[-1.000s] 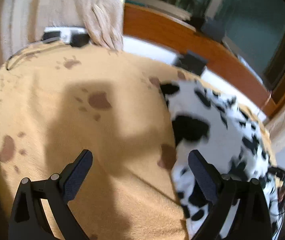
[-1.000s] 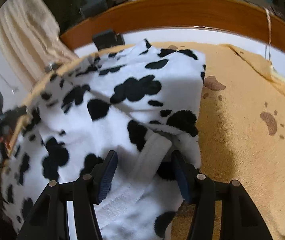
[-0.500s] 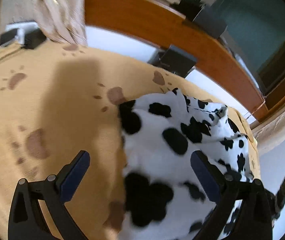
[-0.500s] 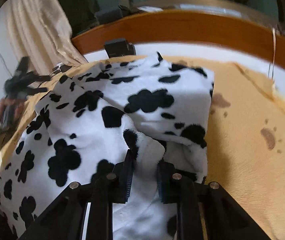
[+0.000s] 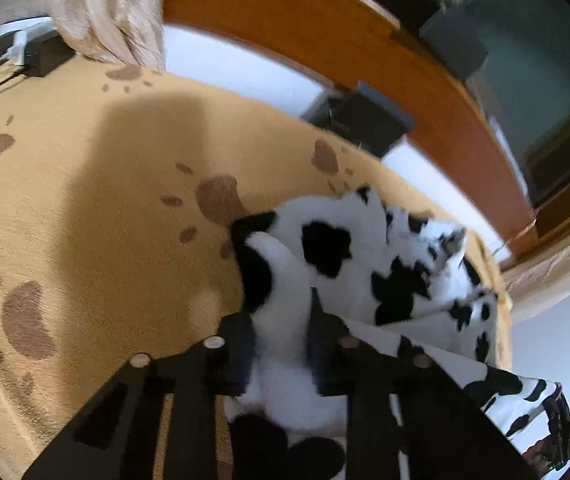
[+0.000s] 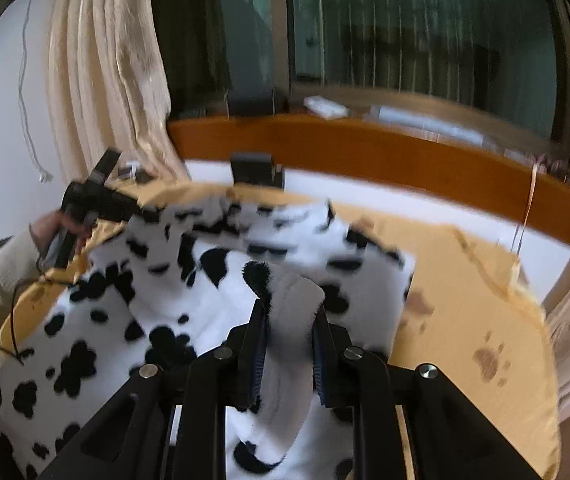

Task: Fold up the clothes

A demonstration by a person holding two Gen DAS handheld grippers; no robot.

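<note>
A white fleece garment with black cow patches [image 5: 349,292] lies on the tan paw-print cover [image 5: 85,220]. My left gripper [image 5: 281,320] has its jaws closing, and both pads press on a white fold at the garment's left edge. In the right wrist view the same garment [image 6: 157,304] spreads to the left. My right gripper [image 6: 289,312] is shut on a raised white fold of it, lifted off the cover. A person's hand [image 6: 51,226] holds the left gripper's handle at the garment's far left edge.
A wooden ledge [image 6: 365,152] runs behind the bed below a dark window. A black box [image 5: 365,120] stands at the cover's far edge. Cream curtains [image 5: 113,8] hang at the corner beside a black charger with cables [image 5: 25,48]. Bare tan cover [image 6: 465,300] lies right of the garment.
My left gripper moved over the garment's edge and its wide jaws closed on a fold. My right gripper closed on its fold and rose, lifting the cloth.
</note>
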